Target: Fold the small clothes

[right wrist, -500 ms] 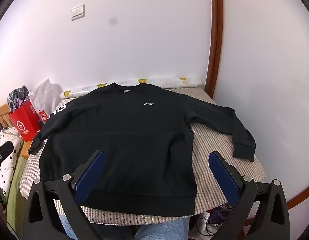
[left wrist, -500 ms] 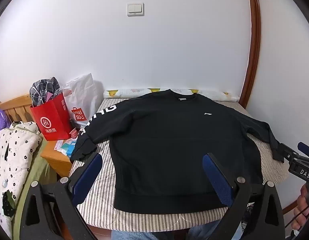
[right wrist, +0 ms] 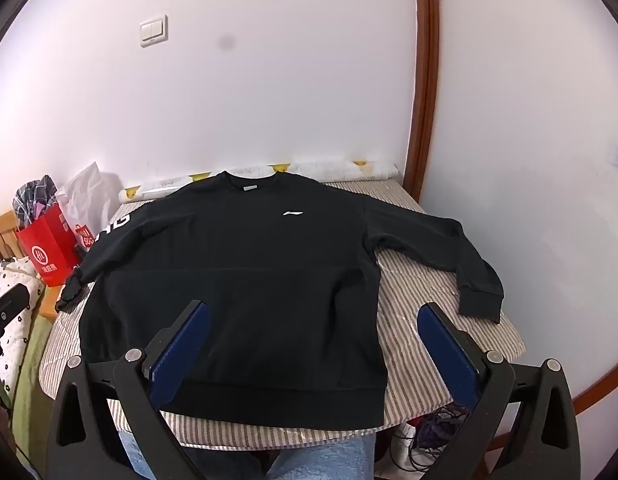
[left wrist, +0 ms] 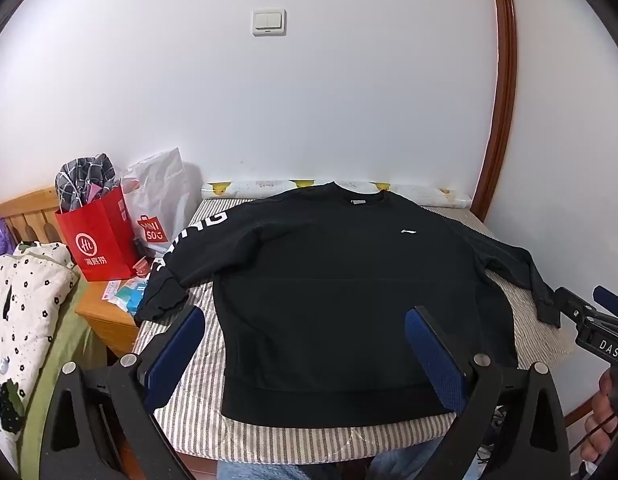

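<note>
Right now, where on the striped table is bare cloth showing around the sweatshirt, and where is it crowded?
Bare striped table shows between the black sweatshirt body and its right sleeve, and in a strip between its left sleeve and the hem. The nightstand to the left is crowded with a red bag and a white bag.

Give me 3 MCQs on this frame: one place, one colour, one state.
1. Where does the red bag stand?
A. left of the table
B. on the sweatshirt
C. under the switch

2. What colour is the sweatshirt?
A. grey
B. black
C. white

3. How does the sweatshirt lie?
A. folded in half
B. rolled up
C. spread flat, sleeves out

Key: 1 A, it stands on the wooden stand beside the striped table; 2 B, black cloth with a white logo; 3 C, both sleeves are spread out and the left gripper and right gripper hover open.
</note>
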`<state>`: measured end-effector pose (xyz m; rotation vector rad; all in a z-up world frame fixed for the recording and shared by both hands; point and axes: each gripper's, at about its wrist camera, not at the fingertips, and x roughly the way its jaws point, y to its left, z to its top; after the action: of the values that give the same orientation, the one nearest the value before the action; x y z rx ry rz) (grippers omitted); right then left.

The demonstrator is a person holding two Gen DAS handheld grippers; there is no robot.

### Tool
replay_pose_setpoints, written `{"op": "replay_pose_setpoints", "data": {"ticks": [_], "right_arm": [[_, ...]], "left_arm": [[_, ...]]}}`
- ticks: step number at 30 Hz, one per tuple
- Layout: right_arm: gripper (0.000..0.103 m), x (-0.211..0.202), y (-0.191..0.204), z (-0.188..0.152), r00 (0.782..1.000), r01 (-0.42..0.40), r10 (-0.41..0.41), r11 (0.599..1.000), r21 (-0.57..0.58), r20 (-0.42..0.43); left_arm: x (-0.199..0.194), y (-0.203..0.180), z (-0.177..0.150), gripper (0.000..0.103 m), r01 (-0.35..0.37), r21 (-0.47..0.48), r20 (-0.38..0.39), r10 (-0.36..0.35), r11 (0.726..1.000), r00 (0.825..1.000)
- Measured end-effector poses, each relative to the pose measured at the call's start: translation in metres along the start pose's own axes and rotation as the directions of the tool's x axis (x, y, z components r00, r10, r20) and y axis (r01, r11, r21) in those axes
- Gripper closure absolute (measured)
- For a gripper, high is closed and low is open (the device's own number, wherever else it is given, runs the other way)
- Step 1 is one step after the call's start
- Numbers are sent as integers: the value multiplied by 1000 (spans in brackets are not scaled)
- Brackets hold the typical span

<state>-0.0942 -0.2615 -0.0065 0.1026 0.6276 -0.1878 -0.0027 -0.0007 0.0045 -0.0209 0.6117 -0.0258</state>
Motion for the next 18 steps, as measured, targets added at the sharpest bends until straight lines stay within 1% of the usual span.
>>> {"op": "replay_pose_setpoints", "data": {"ticks": [18], "right_arm": [[1,-4,-1,4,1000,6,-6,1000,-2,0]], "left_arm": [[0,3,-5,2,21,-17,-3,-21,1000,1000]]}}
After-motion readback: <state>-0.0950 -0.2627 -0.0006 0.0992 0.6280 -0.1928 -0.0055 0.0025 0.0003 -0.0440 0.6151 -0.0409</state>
